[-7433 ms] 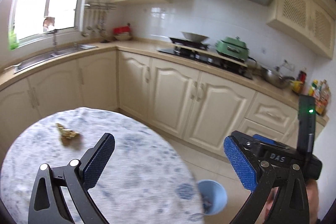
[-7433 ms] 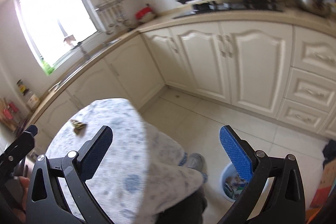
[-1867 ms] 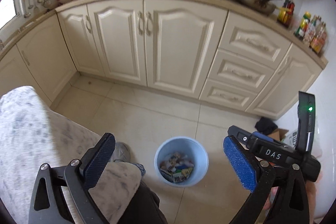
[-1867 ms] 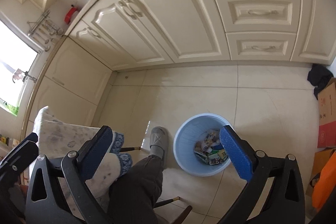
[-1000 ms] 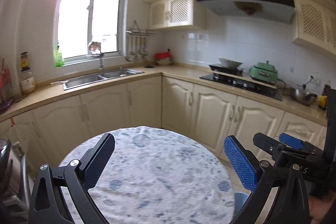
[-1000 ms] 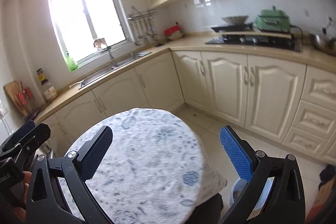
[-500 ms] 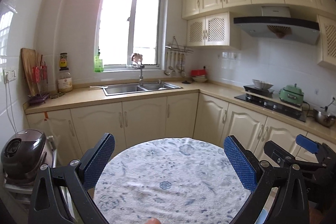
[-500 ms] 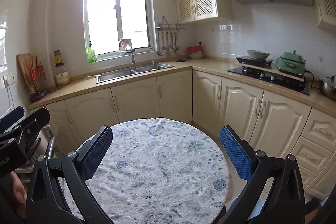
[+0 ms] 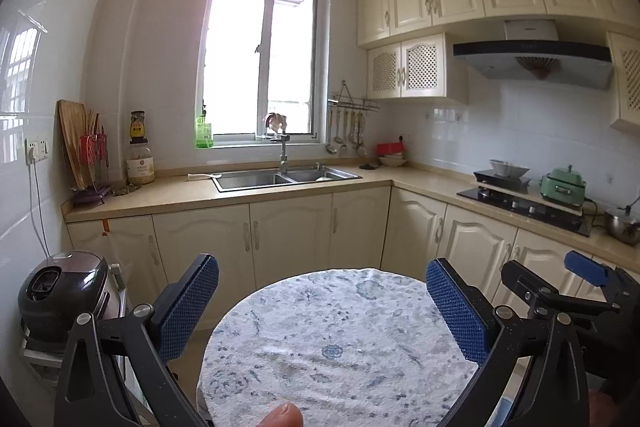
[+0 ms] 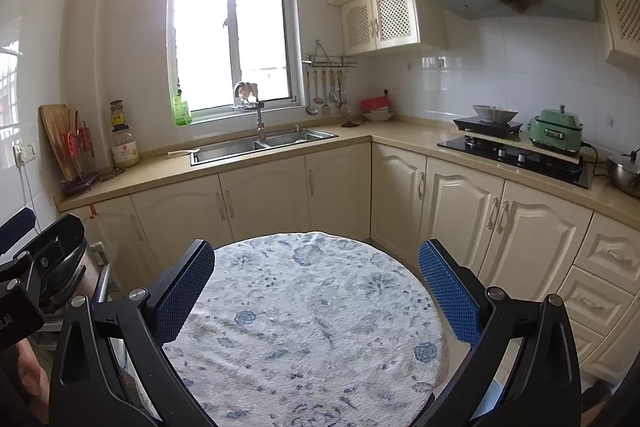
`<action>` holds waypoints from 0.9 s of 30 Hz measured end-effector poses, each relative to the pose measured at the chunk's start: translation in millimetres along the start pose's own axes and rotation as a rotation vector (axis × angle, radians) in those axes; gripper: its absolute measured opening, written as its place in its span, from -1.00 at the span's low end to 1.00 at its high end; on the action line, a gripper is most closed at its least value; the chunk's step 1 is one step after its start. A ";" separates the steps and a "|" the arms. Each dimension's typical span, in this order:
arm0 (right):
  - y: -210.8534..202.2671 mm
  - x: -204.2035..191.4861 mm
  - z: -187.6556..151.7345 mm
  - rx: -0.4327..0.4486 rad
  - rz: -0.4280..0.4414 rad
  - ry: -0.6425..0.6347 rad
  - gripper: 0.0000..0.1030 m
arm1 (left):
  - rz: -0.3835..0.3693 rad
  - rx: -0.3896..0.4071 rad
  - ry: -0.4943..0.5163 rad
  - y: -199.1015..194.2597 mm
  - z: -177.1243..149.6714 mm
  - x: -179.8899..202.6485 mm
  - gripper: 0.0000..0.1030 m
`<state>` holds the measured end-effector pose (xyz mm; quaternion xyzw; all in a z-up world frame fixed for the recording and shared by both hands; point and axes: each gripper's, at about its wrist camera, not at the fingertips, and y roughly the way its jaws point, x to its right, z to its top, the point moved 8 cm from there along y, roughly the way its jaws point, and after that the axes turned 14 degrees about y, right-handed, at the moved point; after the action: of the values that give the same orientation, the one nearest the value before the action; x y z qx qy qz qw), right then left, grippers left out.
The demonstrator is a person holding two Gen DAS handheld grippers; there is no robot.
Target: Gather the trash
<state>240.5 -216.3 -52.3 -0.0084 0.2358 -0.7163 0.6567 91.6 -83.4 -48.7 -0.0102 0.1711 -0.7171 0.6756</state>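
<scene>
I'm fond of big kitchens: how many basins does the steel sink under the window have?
2: the left basin and the right basin, side by side in the counter below the faucet. Nothing appears to hide a third.

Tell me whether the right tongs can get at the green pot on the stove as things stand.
Probably not without stepping closer. The right tongs are open and empty above the round table, while the green pot sits well beyond, on the far counter. Nothing blocks the way; it just looks out of reach.
</scene>
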 end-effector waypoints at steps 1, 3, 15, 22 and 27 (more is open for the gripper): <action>-0.4 -1.0 -0.3 0.000 0.002 -0.002 1.00 | 0.007 0.001 0.001 0.2 1.7 -0.8 0.99; -1.9 -2.1 0.2 0.003 0.005 -0.005 1.00 | 0.010 0.003 0.002 0.3 4.5 -3.1 0.99; -3.9 -7.9 0.6 0.008 0.012 -0.009 1.00 | -0.003 -0.001 -0.016 4.6 10.5 -2.1 0.99; -4.4 -8.2 1.2 0.010 0.014 -0.010 1.00 | 0.000 0.000 -0.015 8.1 8.0 -0.9 0.99; -5.2 -10.2 2.0 0.011 0.014 -0.008 1.00 | -0.003 0.001 -0.016 10.3 5.5 -0.3 0.99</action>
<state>237.7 -207.2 -45.7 -0.0060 0.2295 -0.7131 0.6624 102.9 -84.7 -46.1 -0.0156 0.1653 -0.7181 0.6758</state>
